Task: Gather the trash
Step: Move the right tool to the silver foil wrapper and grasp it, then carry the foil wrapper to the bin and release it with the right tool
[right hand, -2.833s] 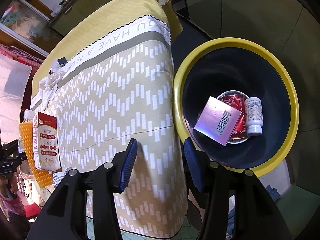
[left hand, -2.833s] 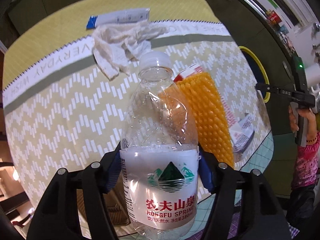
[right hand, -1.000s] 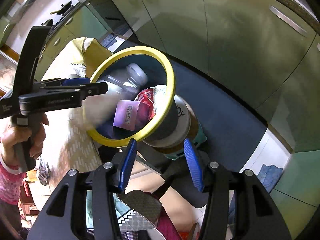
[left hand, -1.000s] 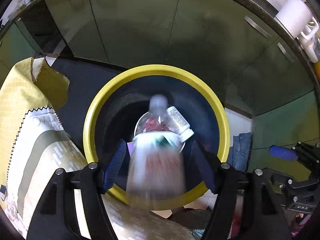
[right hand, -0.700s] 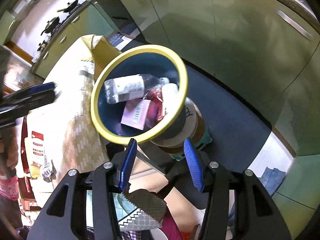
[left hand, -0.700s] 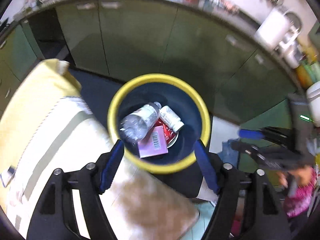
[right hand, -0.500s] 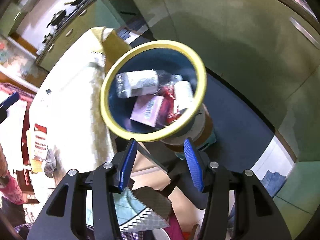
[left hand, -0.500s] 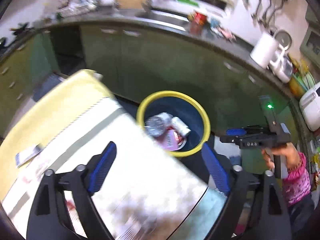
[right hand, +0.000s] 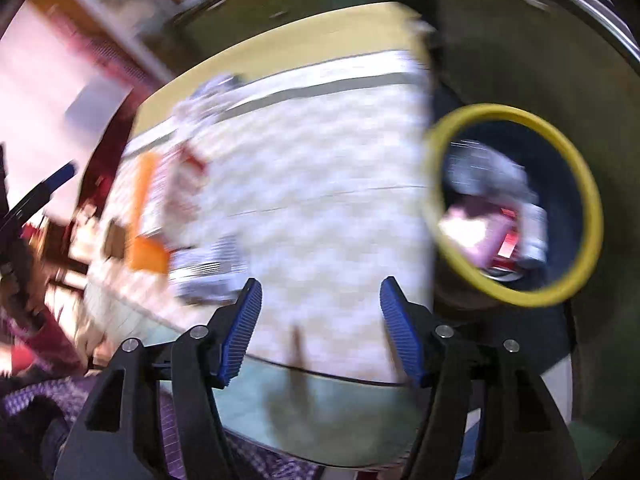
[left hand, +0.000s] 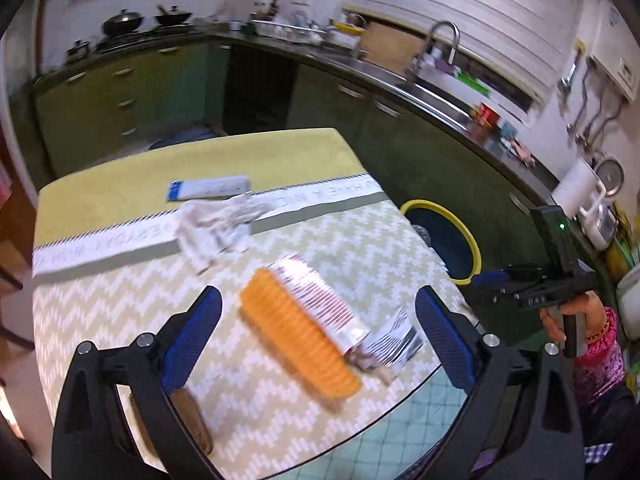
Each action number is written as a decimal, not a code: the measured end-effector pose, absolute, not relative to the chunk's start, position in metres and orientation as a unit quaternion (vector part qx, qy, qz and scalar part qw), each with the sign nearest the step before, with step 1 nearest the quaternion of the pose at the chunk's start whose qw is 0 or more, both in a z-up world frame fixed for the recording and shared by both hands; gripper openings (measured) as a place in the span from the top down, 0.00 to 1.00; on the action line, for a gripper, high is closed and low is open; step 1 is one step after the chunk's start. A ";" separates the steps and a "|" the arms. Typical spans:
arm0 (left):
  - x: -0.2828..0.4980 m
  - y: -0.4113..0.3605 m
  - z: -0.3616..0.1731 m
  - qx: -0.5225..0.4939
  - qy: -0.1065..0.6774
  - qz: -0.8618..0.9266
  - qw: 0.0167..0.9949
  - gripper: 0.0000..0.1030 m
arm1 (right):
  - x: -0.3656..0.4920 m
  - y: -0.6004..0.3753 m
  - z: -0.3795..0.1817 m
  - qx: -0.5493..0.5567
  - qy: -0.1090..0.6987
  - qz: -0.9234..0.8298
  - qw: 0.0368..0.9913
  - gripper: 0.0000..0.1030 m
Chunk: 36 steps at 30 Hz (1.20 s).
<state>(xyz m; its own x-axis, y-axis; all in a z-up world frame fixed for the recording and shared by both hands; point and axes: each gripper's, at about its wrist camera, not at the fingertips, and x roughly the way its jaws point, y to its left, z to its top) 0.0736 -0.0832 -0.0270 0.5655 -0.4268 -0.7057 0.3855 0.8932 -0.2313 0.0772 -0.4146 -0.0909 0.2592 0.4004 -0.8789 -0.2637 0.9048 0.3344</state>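
My left gripper (left hand: pixel 316 340) hovers over the table with its jaws still opening and nothing between them. Below it lie an orange bumpy pack (left hand: pixel 300 340) against a red-and-white carton (left hand: pixel 316 296), and a small crumpled striped wrapper (left hand: pixel 394 344). Farther back are a crumpled tissue (left hand: pixel 216 228) and a blue-and-white wrapper (left hand: pixel 208 188). The yellow-rimmed bin (right hand: pixel 492 110) beside the table holds a clear water bottle (right hand: pixel 480 172), a pink card (right hand: pixel 472 228) and a red can. My right gripper (right hand: pixel 320 328) is empty above the table's near edge, its jaws opening.
The table (left hand: pixel 120 320) wears a yellow zigzag cloth, with a brown object (left hand: pixel 192 420) at its near edge. In the left wrist view a hand (left hand: pixel 568 316) holds the right gripper (left hand: pixel 484 280) beside the bin (left hand: pixel 476 252). Green kitchen cabinets and a sink counter (left hand: pixel 400 80) run behind.
The water bottle dropped from my left gripper into the bin. That gripper then swung back over the table and its jaws widened. The right gripper turned from the bin toward the table and opened wider.
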 end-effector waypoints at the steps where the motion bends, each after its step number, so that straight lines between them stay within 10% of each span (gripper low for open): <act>1: 0.071 -0.078 -0.027 -0.025 0.403 -0.227 0.886 0.10 | 0.074 -0.400 -0.092 0.054 0.572 0.225 0.787 0.24; 19: 0.054 -0.054 -0.037 -0.041 0.396 -0.222 0.890 0.09 | 0.069 -0.269 -0.141 -0.082 0.593 0.256 0.759 0.13; 36: 0.055 -0.049 -0.039 -0.047 0.399 -0.217 0.890 0.09 | 0.068 -0.277 -0.138 -0.084 0.584 0.234 0.773 0.43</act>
